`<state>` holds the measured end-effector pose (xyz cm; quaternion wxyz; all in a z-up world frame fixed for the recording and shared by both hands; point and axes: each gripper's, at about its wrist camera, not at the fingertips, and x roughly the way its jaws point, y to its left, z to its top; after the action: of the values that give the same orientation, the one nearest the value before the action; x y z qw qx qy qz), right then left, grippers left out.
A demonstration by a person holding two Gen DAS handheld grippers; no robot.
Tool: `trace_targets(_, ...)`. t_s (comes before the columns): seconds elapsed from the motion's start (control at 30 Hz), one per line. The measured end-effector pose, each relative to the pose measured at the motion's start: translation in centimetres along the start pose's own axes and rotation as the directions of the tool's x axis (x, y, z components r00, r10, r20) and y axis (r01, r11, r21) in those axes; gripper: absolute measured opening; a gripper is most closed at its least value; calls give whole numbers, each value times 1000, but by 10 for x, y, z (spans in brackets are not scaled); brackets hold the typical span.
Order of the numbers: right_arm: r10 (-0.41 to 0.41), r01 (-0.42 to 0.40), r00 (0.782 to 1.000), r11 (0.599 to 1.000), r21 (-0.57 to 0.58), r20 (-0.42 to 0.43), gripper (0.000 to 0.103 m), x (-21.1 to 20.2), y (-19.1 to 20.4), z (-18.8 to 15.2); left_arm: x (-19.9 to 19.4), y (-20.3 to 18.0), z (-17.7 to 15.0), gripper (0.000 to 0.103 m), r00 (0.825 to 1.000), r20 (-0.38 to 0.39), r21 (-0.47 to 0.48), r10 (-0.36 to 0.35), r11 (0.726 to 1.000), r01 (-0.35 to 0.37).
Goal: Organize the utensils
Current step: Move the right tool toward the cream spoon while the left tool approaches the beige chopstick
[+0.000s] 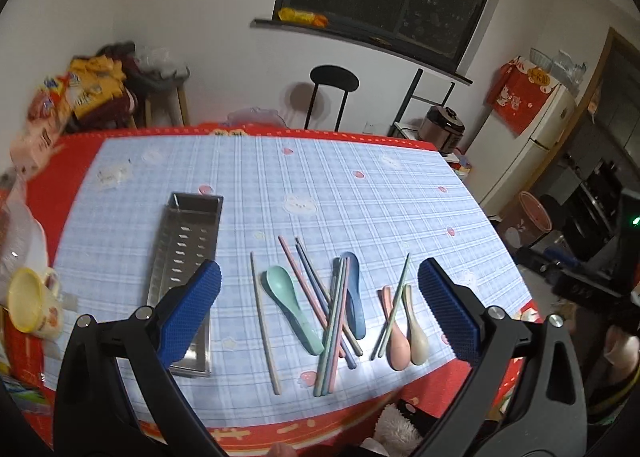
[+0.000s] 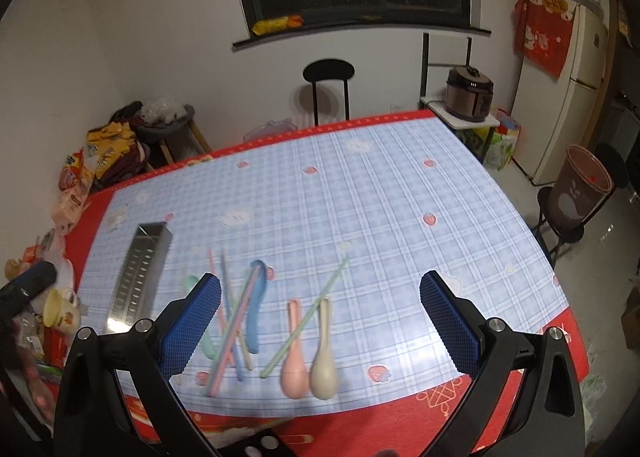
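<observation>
Utensils lie loose on the blue plaid tablecloth [image 1: 360, 197], all of them below and ahead of the two claws. The left gripper [image 1: 320, 309] hangs over the near table edge with its blue-padded fingers [image 1: 192, 309] spread wide and nothing between them. Framed in that gap are a lone beige chopstick [image 1: 264, 323], a mint spoon [image 1: 290, 307], a crossed heap of pink, blue and green chopsticks [image 1: 330, 321] lying over a blue spoon [image 1: 355, 297], and, nearer the right finger, a pink spoon [image 1: 396, 331] and a beige spoon [image 1: 416, 331] side by side with a green chopstick [image 1: 394, 307] slanting across them. A perforated metal tray [image 1: 186, 257] lies just beyond and partly behind the left finger, its long side running away from the claw, with nothing visible inside it. Farther left of that finger a yellow mug [image 1: 32, 305] lies tipped on the red table border. The right gripper [image 2: 320, 321] is likewise splayed open and empty; the same pink spoon [image 2: 295, 353] and beige spoon [image 2: 325, 353] sit in its gap, closer to its left finger, while the chopstick heap [image 2: 236, 321] is partly hidden behind that finger and the tray [image 2: 140, 277] lies well off to its left.
</observation>
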<state>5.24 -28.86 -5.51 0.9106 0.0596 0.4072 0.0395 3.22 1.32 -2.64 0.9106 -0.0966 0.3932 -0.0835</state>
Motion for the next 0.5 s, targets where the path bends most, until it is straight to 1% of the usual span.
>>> trace_targets(0.07,21,-20,999,999,35,-28,98,12,-11,-5,7,2,-2,97,1000,13,32,4,999,-4)
trace_targets(0.13,42,-39,998,996,75,-40,98,23,-20,-11,12,3,-6,97,999,29,63,26,998,-28)
trace_targets(0.2,23,-19,999,996,83,-49,98,33,-27,-17,21,3,-8,97,998,28,89,56,994,-58)
trace_targets(0.23,-4,8,998,998,60,-65,98,39,-28,-21,28,4,-11,97,998,20,99,65,993,-67)
trace_targets(0.27,-23,26,997,999,41,-80,98,44,-28,-24,34,5,-14,97,997,8,109,70,991,-71)
trace_targets(0.4,-49,48,989,999,-5,-138,98,64,-28,-37,59,11,-26,97,993,-50,150,106,984,-98)
trace_targets(0.47,-61,60,982,998,-11,-179,98,74,-31,-43,74,16,-36,97,990,-112,153,86,986,-69)
trace_targets(0.5,-72,71,978,997,-14,-197,98,79,-32,-47,79,18,-41,97,987,-128,151,93,986,-74)
